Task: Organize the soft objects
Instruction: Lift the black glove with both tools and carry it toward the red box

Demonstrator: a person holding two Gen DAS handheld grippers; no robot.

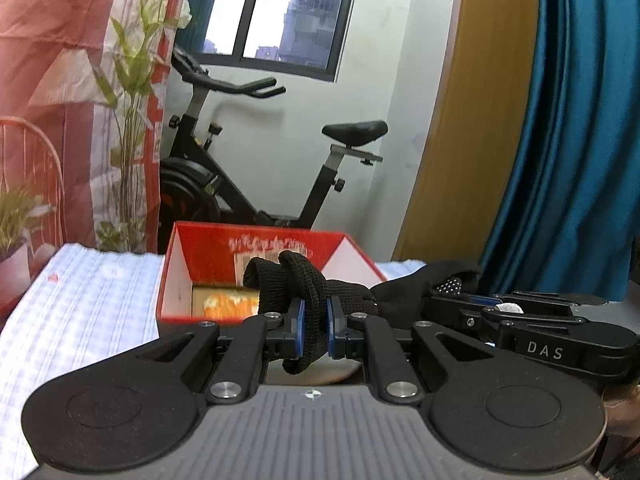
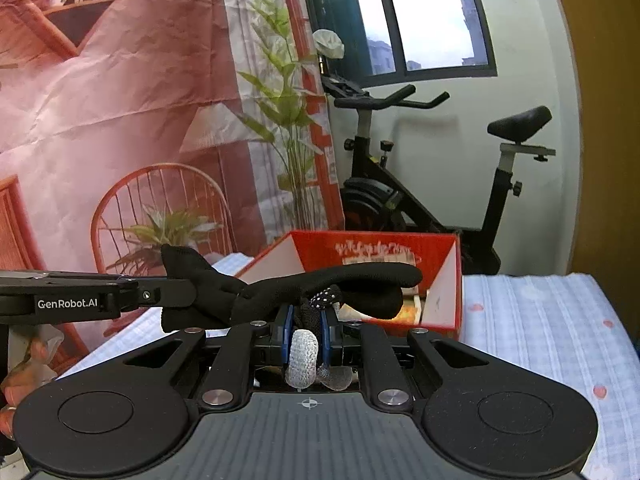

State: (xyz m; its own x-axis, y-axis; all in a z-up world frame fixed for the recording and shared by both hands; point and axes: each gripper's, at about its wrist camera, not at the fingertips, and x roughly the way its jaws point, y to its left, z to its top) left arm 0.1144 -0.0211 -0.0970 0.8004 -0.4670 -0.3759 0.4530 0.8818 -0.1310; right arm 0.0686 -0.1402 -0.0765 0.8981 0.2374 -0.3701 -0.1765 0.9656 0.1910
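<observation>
Black knit glove (image 1: 308,280): stretched in the air between both claws, above the bench, just in front of the red box; grip dots on it.
Left claw (image 1: 315,322): pressed together, pinching a fold of the glove.
Right claw (image 2: 306,330): pressed together, pinching the glove at its white-grey knit cuff (image 2: 303,356).
Red box (image 1: 256,244): open, white inside walls, on the bench; orange-and-white item inside, unclear what.
Bench (image 1: 80,300): covered in a pale blue checked cloth.
Background: exercise bike (image 2: 420,200), window, blue curtain (image 1: 568,140), printed backdrop.
</observation>
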